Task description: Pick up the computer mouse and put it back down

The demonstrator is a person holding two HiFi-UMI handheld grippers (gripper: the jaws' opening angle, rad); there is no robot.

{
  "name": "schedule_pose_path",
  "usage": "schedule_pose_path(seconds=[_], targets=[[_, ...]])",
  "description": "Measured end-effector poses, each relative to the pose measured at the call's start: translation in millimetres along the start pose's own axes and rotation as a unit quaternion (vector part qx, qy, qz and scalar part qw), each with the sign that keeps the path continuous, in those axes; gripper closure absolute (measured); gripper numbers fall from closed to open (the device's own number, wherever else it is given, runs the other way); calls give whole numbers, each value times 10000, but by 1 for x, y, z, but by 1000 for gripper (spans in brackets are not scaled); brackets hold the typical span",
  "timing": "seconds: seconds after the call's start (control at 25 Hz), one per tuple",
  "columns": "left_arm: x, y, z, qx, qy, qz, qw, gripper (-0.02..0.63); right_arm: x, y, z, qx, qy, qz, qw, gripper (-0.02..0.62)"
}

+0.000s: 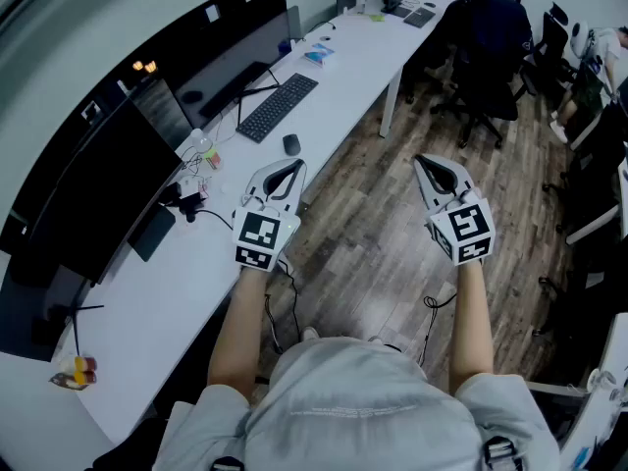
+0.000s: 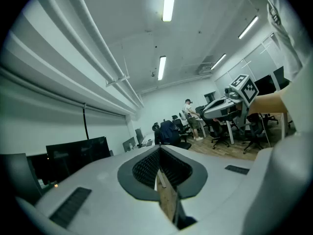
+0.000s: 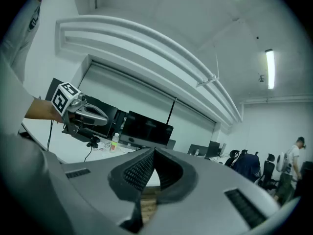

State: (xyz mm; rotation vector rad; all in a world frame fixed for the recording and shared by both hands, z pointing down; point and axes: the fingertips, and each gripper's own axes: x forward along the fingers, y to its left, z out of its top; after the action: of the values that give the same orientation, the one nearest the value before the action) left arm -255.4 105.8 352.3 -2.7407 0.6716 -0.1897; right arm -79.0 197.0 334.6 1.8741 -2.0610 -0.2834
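The dark computer mouse [image 1: 291,144] lies on the long white desk [image 1: 186,292], just right of a black keyboard [image 1: 278,106]. My left gripper [image 1: 295,167] hovers a little short of the mouse, over the desk's edge, with its jaws shut on nothing. Out over the wooden floor, my right gripper [image 1: 421,161] is likewise shut and holds nothing. The left gripper view shows closed tips [image 2: 159,149] aimed across the room, with the right gripper [image 2: 229,105] to one side. In the right gripper view the left gripper [image 3: 82,112] appears beside the monitors. Neither gripper view shows the mouse.
Black monitors [image 1: 93,199] line the desk's back, with a small bottle [image 1: 201,148] and cables [image 1: 211,216] near them. Office chairs [image 1: 486,42] stand beyond on the wooden floor [image 1: 373,253]. A person [image 2: 190,115] stands far off.
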Motion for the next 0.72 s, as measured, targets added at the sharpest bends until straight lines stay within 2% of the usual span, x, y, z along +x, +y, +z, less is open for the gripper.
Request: schedule_pose_path(seconds=[0.16, 0.36, 0.48, 0.6, 0.72], targets=[[2, -1, 0, -124, 44, 53, 9999, 594, -2, -6, -4, 24, 25, -28, 10000, 594], [6, -14, 3, 8, 146, 82, 9999, 594, -10, -15, -9, 202, -37, 41, 9998, 594], [7, -24, 6, 95, 157, 165, 9997, 594, -15, -14, -12, 117, -59, 207, 9997, 594], [8, -36, 8, 41, 129, 154, 9998, 594, -22, -14, -15, 230, -100, 454, 9987, 594], [7, -43, 8, -63, 187, 309, 9993, 592, -29, -21, -22, 319, -70, 532, 9980, 594]])
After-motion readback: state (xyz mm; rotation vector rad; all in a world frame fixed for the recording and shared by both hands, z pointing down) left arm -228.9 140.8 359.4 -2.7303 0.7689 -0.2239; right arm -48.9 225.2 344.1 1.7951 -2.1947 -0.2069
